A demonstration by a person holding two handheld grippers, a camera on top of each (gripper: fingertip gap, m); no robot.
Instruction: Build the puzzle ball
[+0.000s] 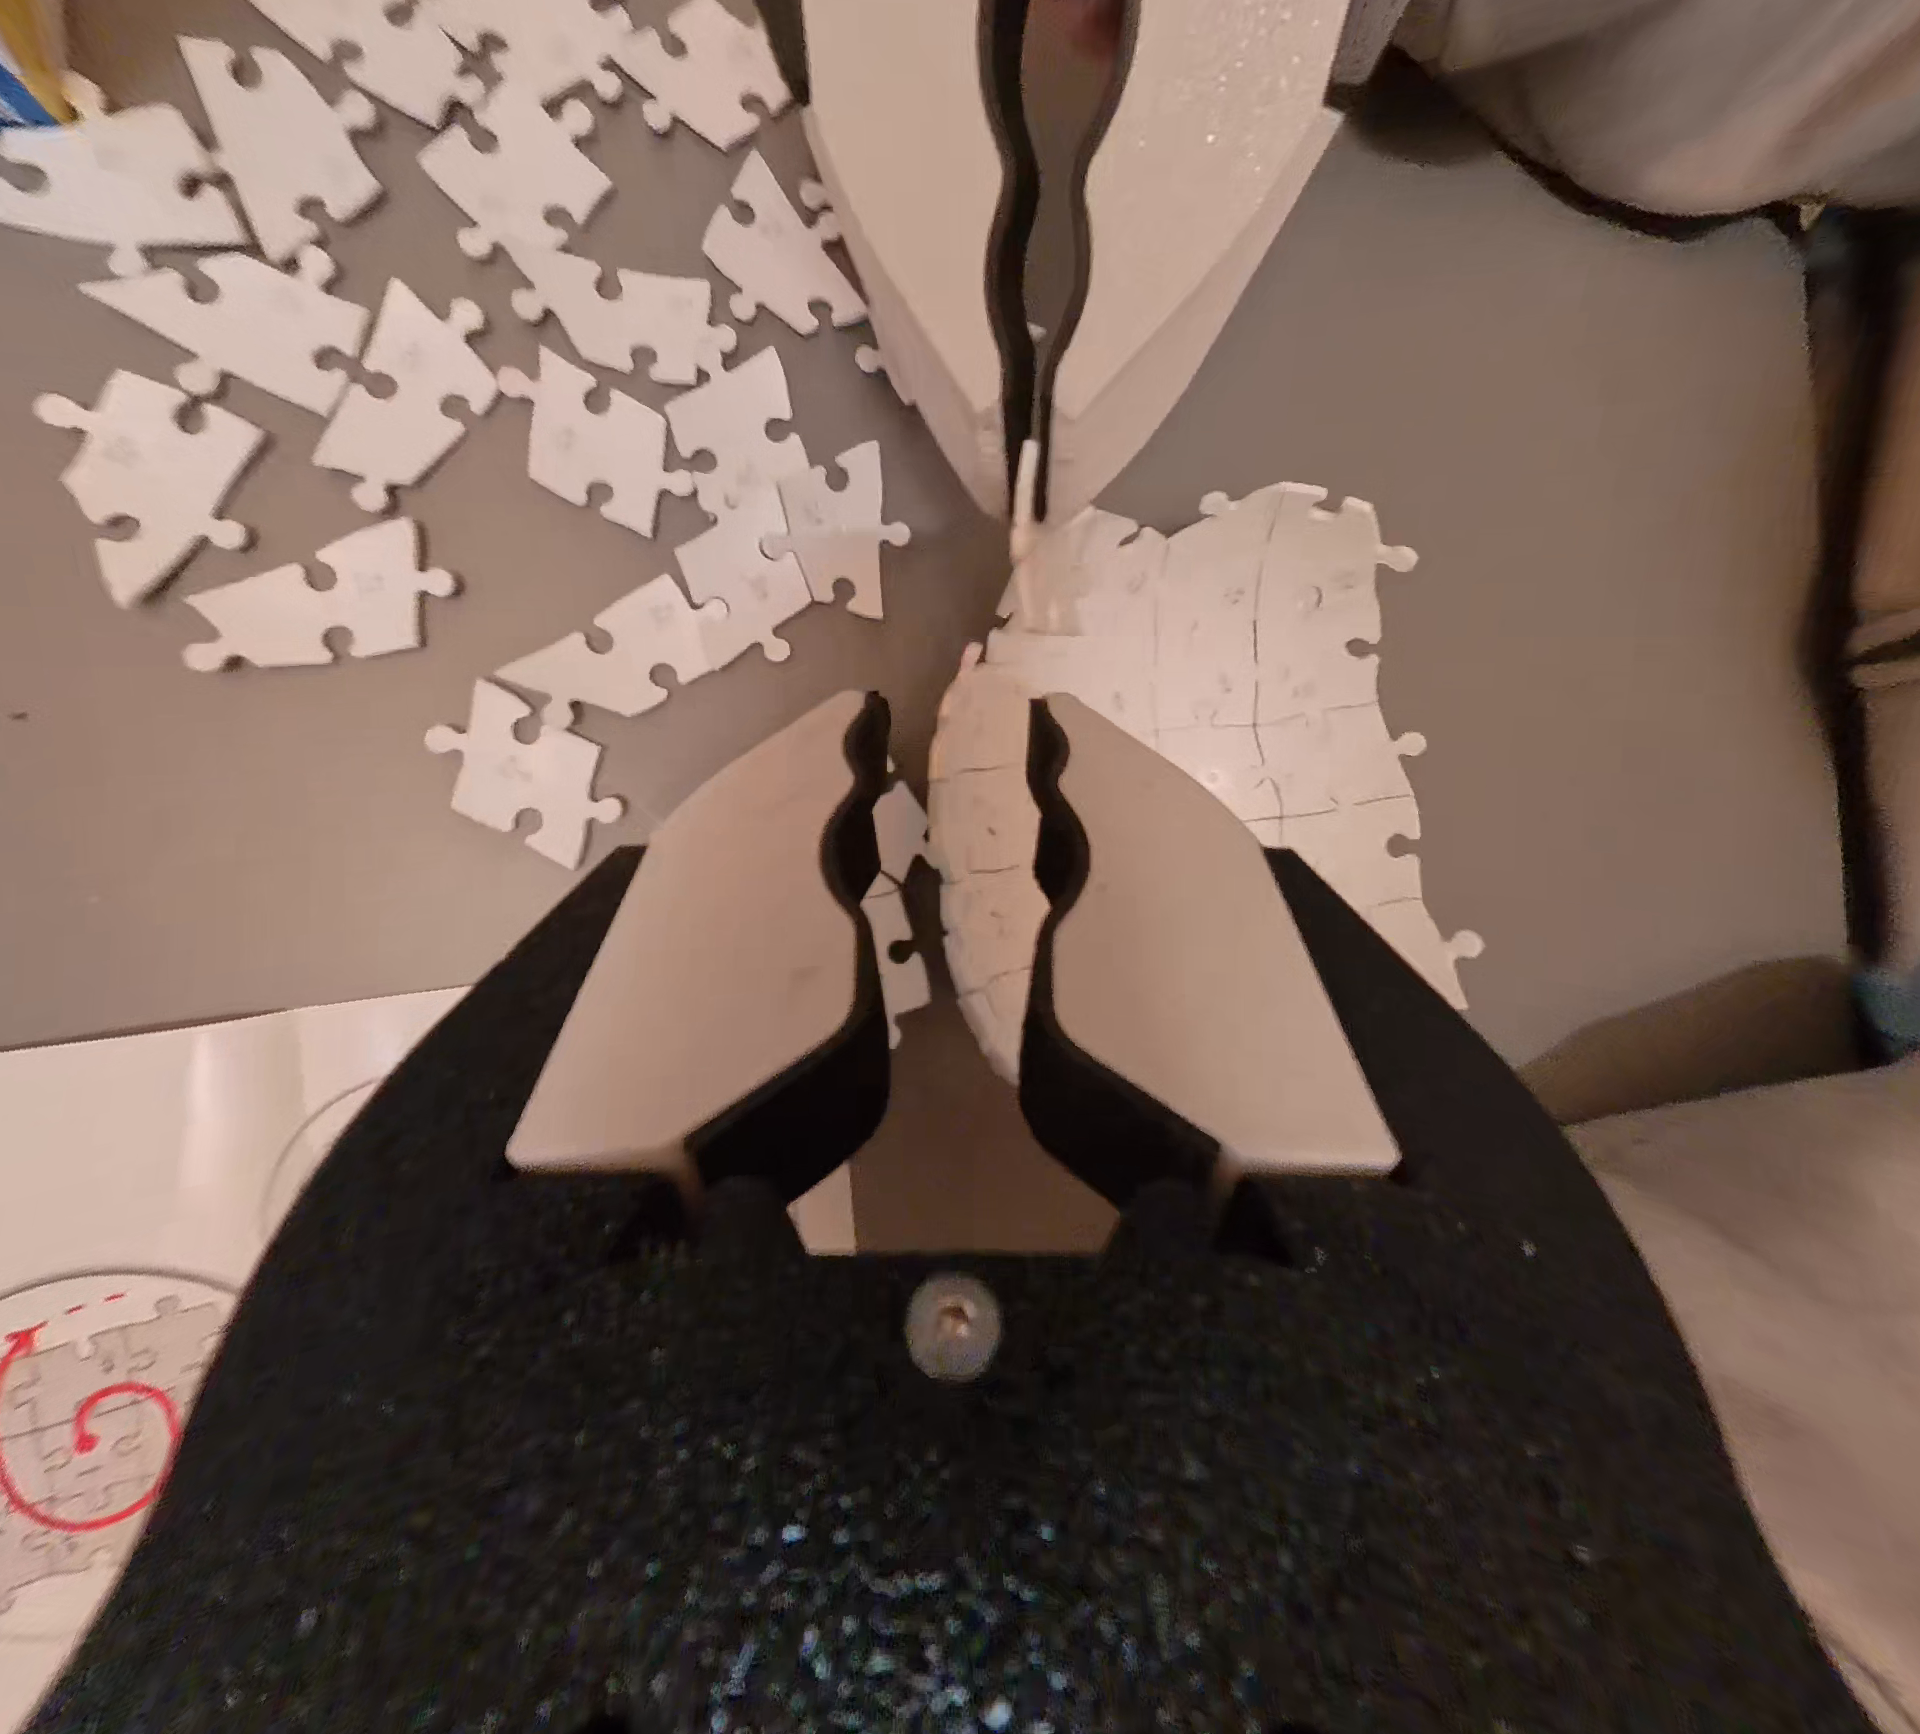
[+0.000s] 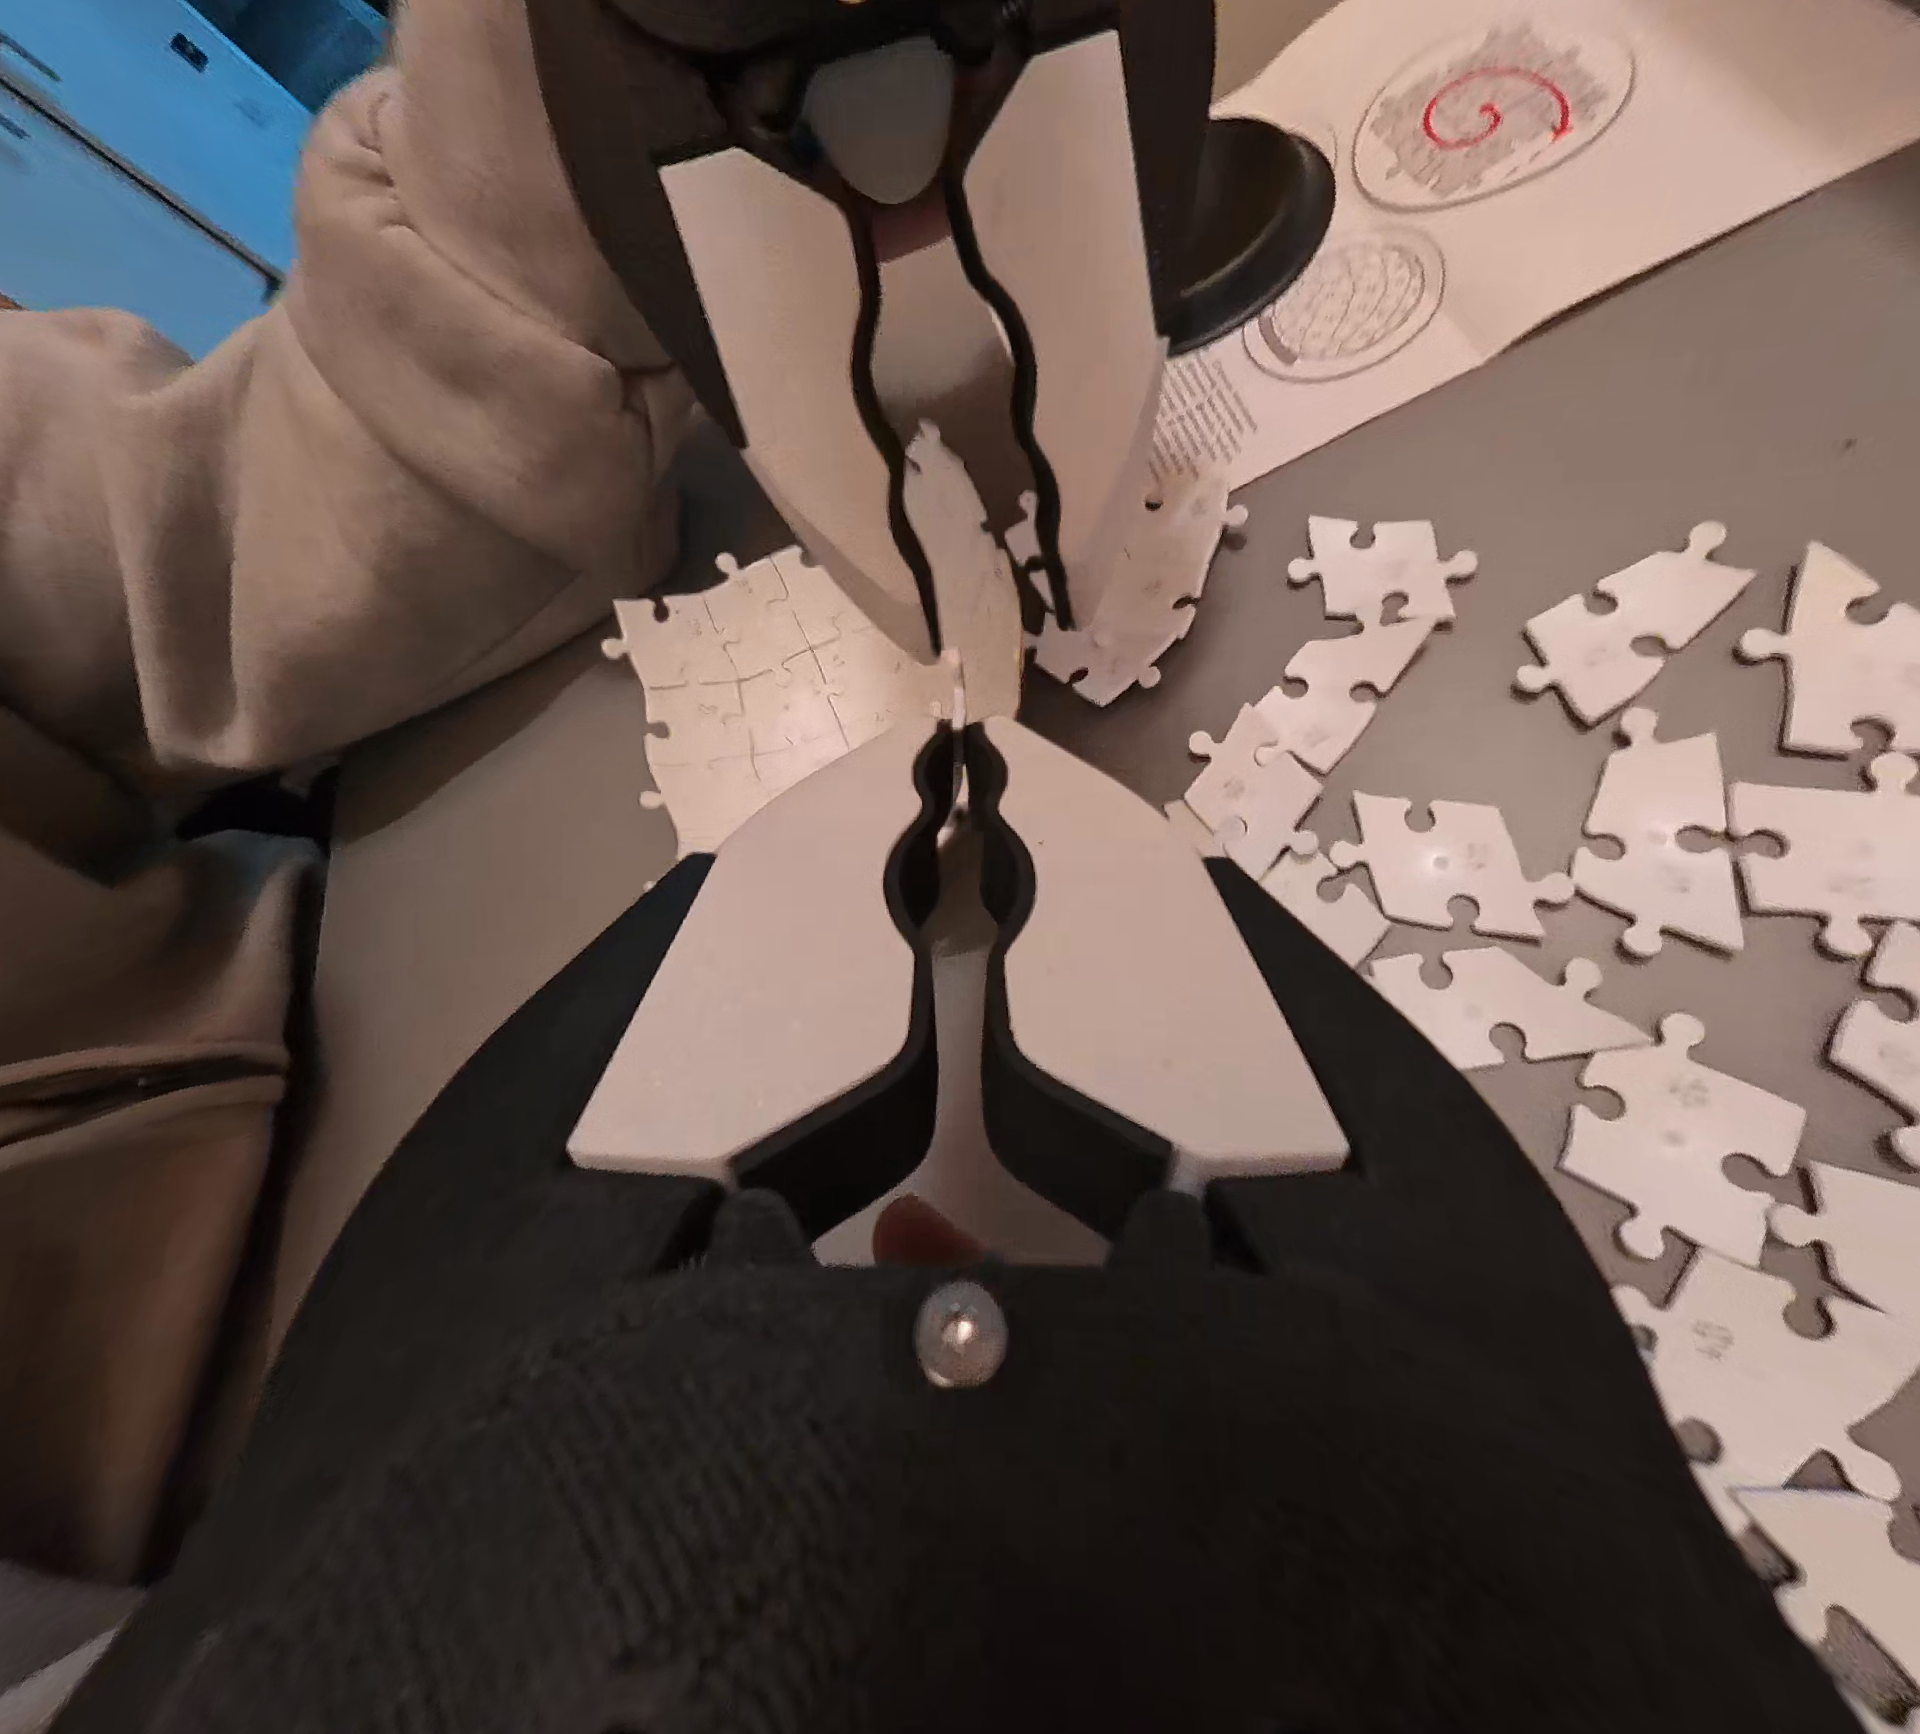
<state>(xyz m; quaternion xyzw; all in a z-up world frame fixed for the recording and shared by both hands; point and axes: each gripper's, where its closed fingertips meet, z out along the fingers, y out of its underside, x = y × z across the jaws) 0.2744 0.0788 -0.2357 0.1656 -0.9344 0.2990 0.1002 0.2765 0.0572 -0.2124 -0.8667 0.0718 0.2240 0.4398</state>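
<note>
White plastic, curved: the partly built puzzle ball [image 1: 1195,697] is a shell section of joined pieces held up above the grey table [image 1: 1455,396], between the 2 grippers.

Left gripper [image 1: 956,728]: jaws parted by a moderate gap, with the curved edge of the shell section running between them. The right-hand finger [image 1: 1195,988] lies against the shell's outer face; the left-hand finger [image 1: 727,936] shows a sliver of space beside the shell. Firm grip or loose cradle: cannot tell.

Right gripper [image 2: 956,739]: jaws nearly closed, pinching a single puzzle piece [image 2: 951,697] edge-on at the very tips. In the left wrist view the same piece [image 1: 1029,500] meets the upper rim of the shell section. Whether its tab is seated cannot be told.

Right wrist view: the shell section [image 2: 769,687] fans out left of the tips, its knobbed border free; a second curved strip of joined pieces [image 2: 1143,614] lies on the table just behind the left gripper [image 2: 987,635].

Loose puzzle pieces [image 1: 436,282] are scattered flat on the table, many overlapping, plain side up. An instruction sheet [image 2: 1538,105] with round diagrams and red spiral marks lies at the table edge; a dark round object [image 2: 1247,219] rests on it. Beige sleeves [image 2: 395,437] of the person border both views.
</note>
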